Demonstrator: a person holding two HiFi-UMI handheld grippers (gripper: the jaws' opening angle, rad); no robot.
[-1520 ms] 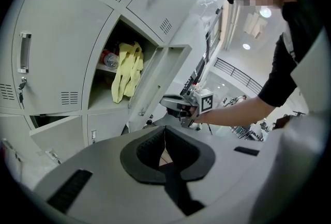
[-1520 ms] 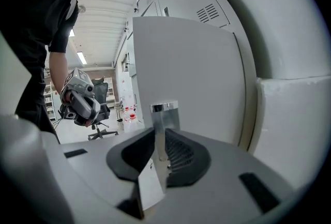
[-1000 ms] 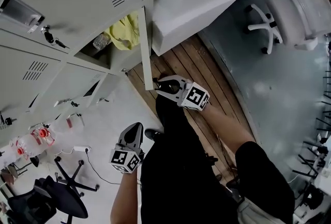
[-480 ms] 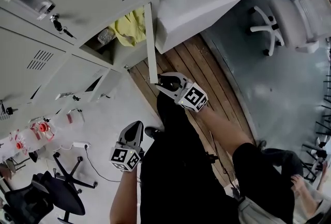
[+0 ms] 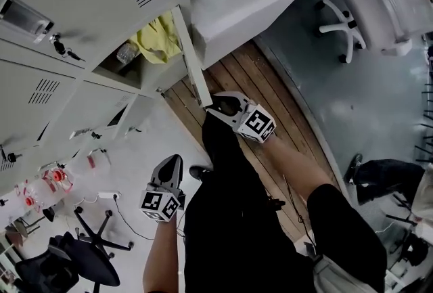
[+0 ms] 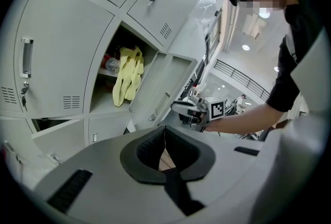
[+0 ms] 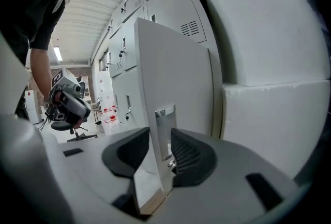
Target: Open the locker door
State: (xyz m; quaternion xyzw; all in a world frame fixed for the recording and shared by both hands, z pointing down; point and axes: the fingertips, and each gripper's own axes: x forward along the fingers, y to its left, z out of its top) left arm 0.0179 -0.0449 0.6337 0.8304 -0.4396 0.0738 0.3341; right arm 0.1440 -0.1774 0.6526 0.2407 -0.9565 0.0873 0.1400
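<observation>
Grey steel describes the locker door [image 5: 190, 58]: it stands swung out from its compartment, edge-on in your head view, with its lower corner at your right gripper [image 5: 218, 103]. In the right gripper view the door's free edge stands between the jaws, and the metal handle [image 7: 164, 127] rises at 12 o'clock from the pads. The jaws stand wide. A clear gap shows between the left pad and the panel. The right pad lies just beside the handle side, and I see no pinch there.

Your left gripper [image 5: 173, 162] hangs at 7 o'clock from the right one, well apart from the door and above the pale floor. Its own view shows the jaws brought together with nothing between them.

The opened compartment lies at 10 o'clock from the right gripper. A yellow cloth [image 5: 159, 38] hangs inside it, and a clear bottle [image 5: 127, 53] lies just beside the cloth at 8 o'clock. The neighbouring locker at 9 o'clock from the compartment is closed, with keys [image 5: 61, 48] in its lock.

Wooden floorboards [image 5: 264, 99] run beneath the right gripper. A white office chair [image 5: 379, 1] stands at 2 o'clock in the head view, and a black chair [image 5: 81, 261] stands at 7 o'clock.
</observation>
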